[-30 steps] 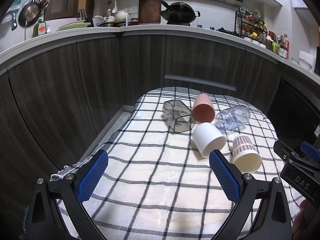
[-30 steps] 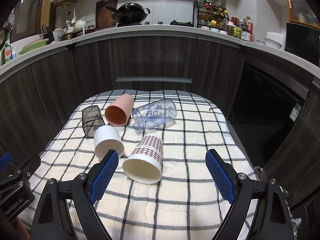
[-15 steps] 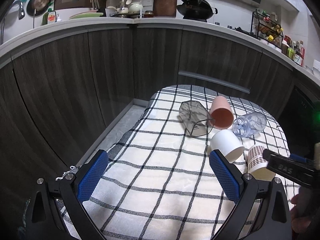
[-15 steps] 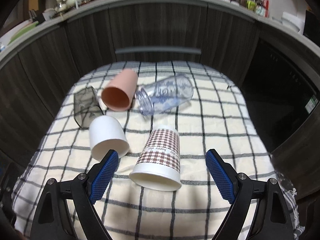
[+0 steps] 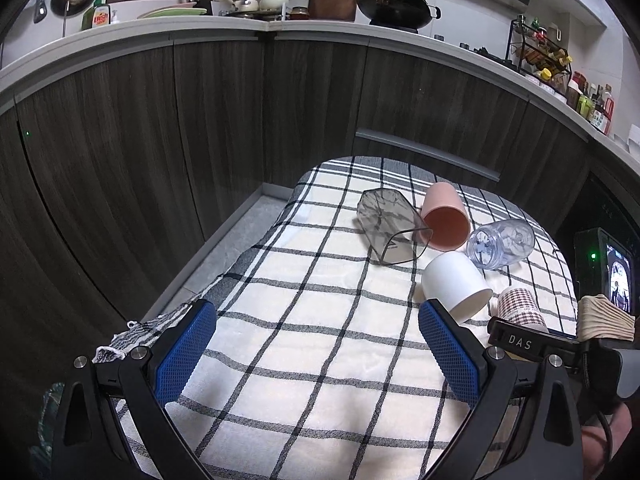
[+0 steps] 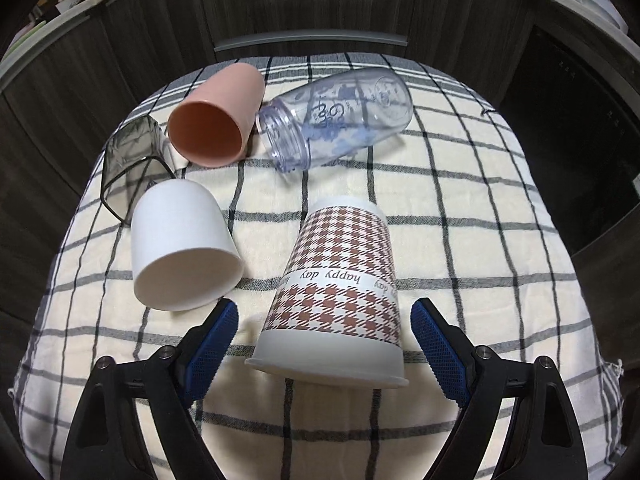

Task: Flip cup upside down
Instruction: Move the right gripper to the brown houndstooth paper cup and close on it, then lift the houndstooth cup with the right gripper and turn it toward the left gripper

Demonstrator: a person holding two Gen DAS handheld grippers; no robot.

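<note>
Several cups lie on their sides on a checked cloth [image 6: 460, 208]: a brown houndstooth paper cup [image 6: 340, 284], a white cup [image 6: 180, 244], a pink cup [image 6: 216, 116], a smoky grey cup [image 6: 128, 160] and a clear bottle [image 6: 340, 116]. My right gripper [image 6: 324, 344] is open, its jaws on either side of the houndstooth cup's rim, not touching it. My left gripper [image 5: 316, 352] is open and empty over the cloth [image 5: 280, 320], near its left front. In the left wrist view the white cup [image 5: 456, 284] and the houndstooth cup [image 5: 520, 308] lie to the right.
Dark wood cabinets [image 5: 200, 120] curve round behind and to the left of the table. A dark oven front [image 6: 572, 136] stands at the right. The right gripper's body with its small screen [image 5: 608, 280] shows at the left view's right edge.
My right gripper has moved forward and down, so the houndstooth cup now lies between its jaws. My left gripper has drawn back and to the left.
</note>
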